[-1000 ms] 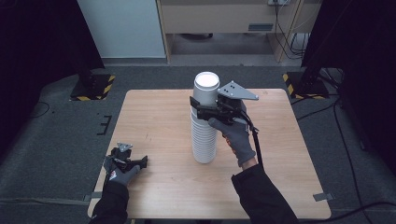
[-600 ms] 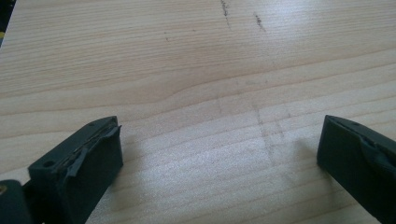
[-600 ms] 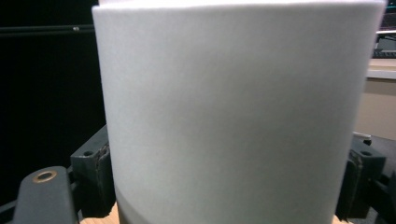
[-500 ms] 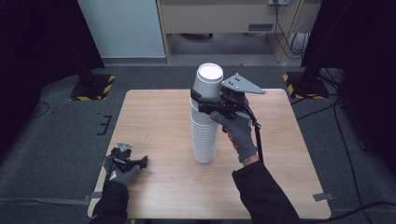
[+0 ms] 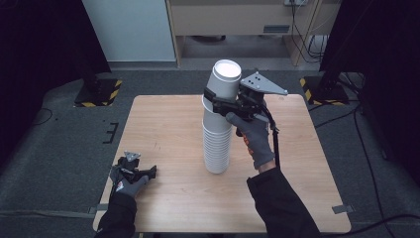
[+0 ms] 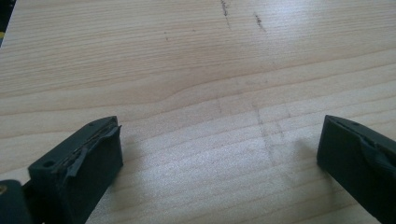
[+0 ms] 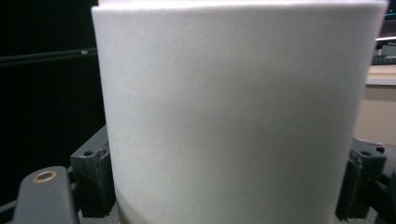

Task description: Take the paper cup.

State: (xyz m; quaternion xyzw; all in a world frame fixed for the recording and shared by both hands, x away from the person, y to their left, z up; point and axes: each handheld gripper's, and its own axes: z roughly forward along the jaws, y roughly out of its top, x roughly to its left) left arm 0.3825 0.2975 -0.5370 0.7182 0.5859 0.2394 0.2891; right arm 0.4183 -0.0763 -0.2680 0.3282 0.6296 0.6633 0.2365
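The top cup (image 5: 225,82) is clenched between the jaws of the right gripper (image 5: 214,99), raised partly out of the stack of white cups (image 5: 217,144) directly beneath it. In the right gripper view the cup's (image 7: 233,112) white wall is pressed by a black jaw on each side. The stack is stood near the middle of the wooden table (image 5: 163,129). The left gripper (image 5: 136,173) is rested on the table well left of the stack, jaws spread apart over bare wood (image 6: 196,93). Grey floor (image 5: 59,139) is seen around the table.
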